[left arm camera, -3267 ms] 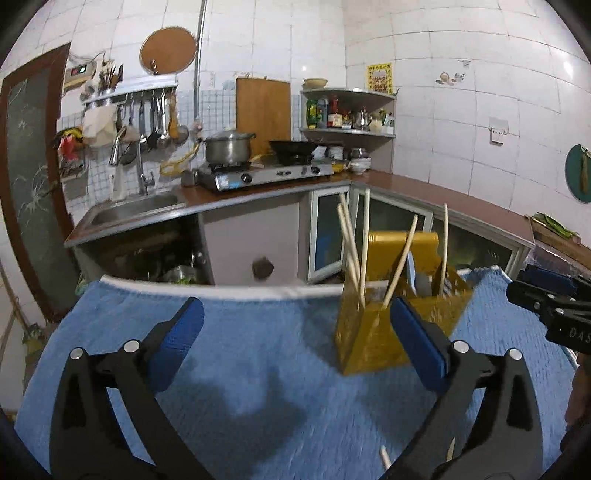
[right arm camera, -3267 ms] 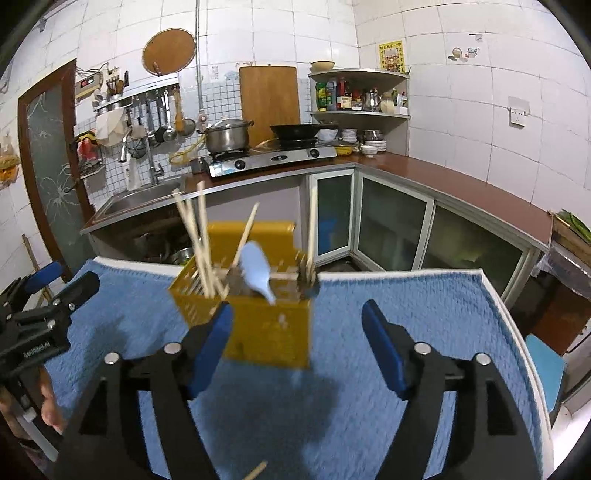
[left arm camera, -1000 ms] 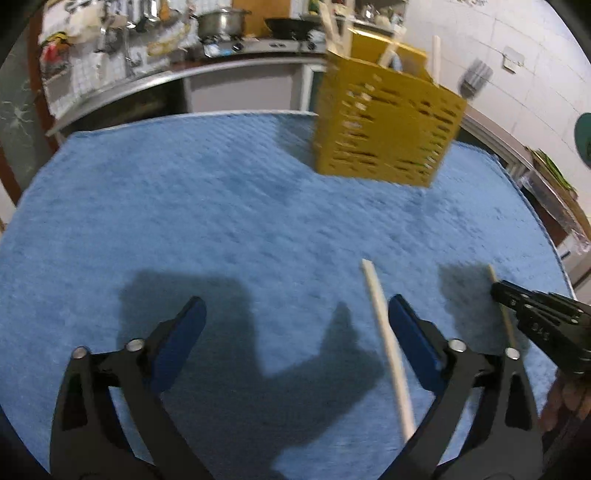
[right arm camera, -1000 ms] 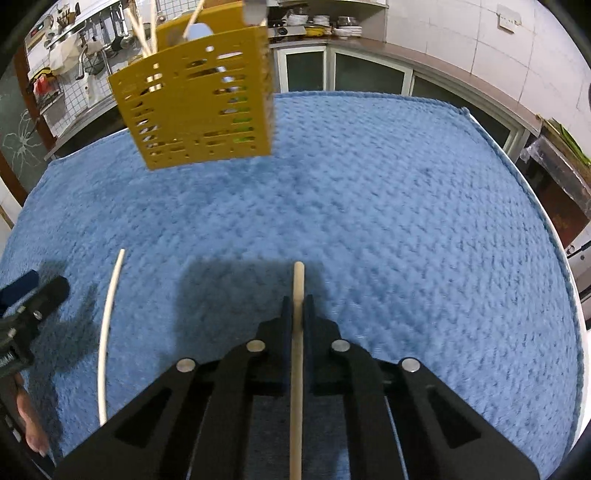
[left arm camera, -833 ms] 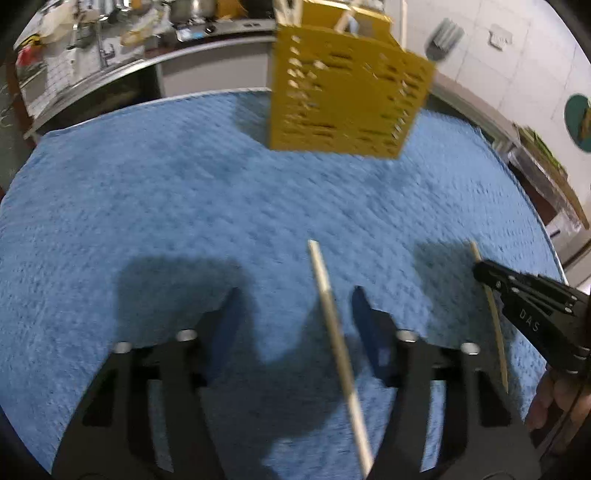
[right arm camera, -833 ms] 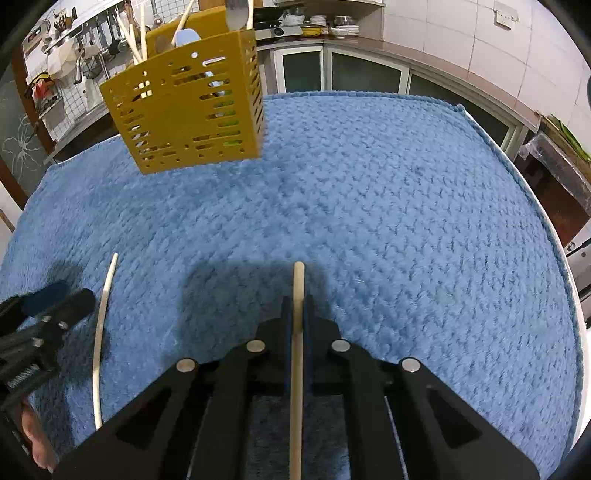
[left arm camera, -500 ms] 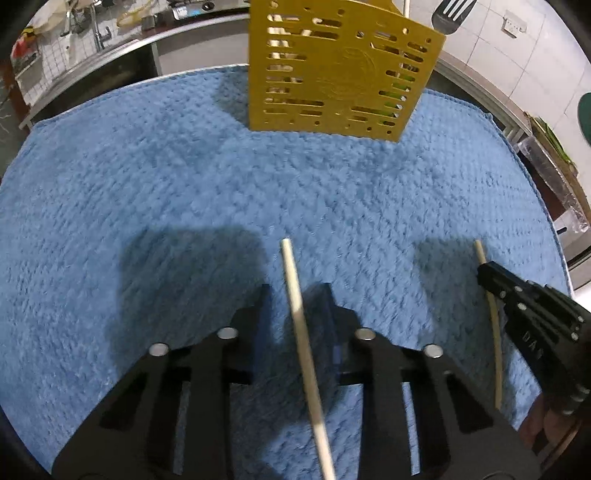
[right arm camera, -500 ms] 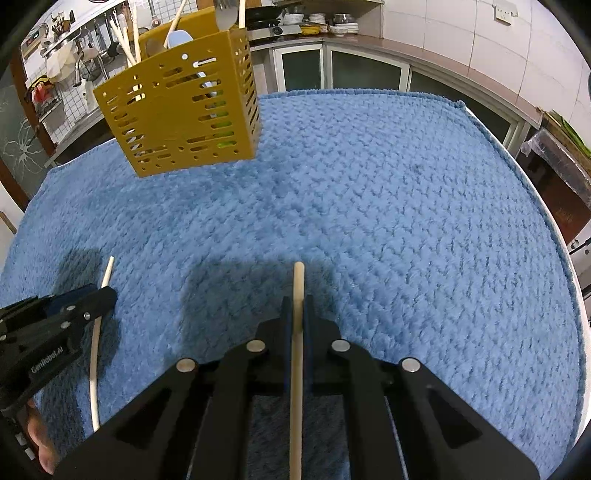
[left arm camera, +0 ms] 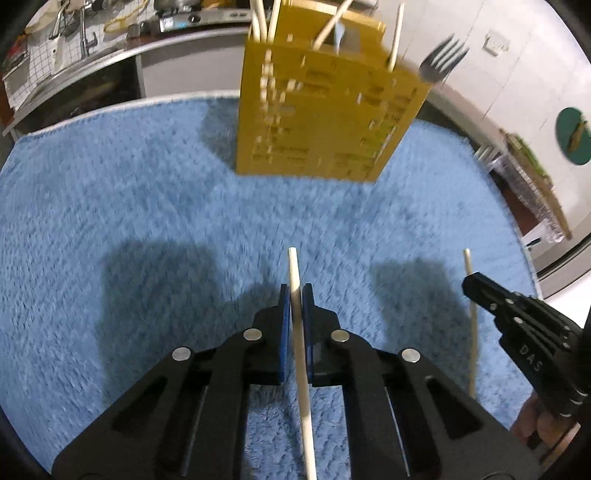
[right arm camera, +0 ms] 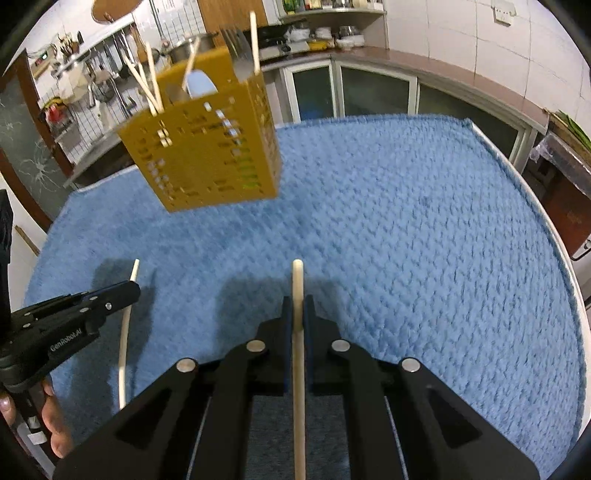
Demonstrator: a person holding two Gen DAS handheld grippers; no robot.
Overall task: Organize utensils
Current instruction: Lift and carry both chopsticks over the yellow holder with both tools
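A yellow perforated utensil holder (left arm camera: 325, 110) stands at the far side of the blue mat and also shows in the right wrist view (right arm camera: 207, 155). It holds several chopsticks, a fork (left arm camera: 441, 62) and a pale blue spoon (right arm camera: 199, 85). My left gripper (left arm camera: 294, 291) is shut on a pale chopstick (left arm camera: 295, 273) that points toward the holder. My right gripper (right arm camera: 297, 302) is shut on a wooden chopstick (right arm camera: 297, 280). Each gripper shows at the edge of the other's view, the right one (left arm camera: 480, 284) and the left one (right arm camera: 125, 291), each with its chopstick.
The blue textured mat (right arm camera: 406, 229) covers the table, with its rounded edge at the right. Behind are a kitchen counter with a sink (left arm camera: 74, 85), glass-door cabinets (right arm camera: 369, 88) and shelves (right arm camera: 325, 14).
My left gripper has closed on the pale chopstick that lay on the mat. The holder now looks nearer and higher in both views. My right gripper has kept hold of its chopstick.
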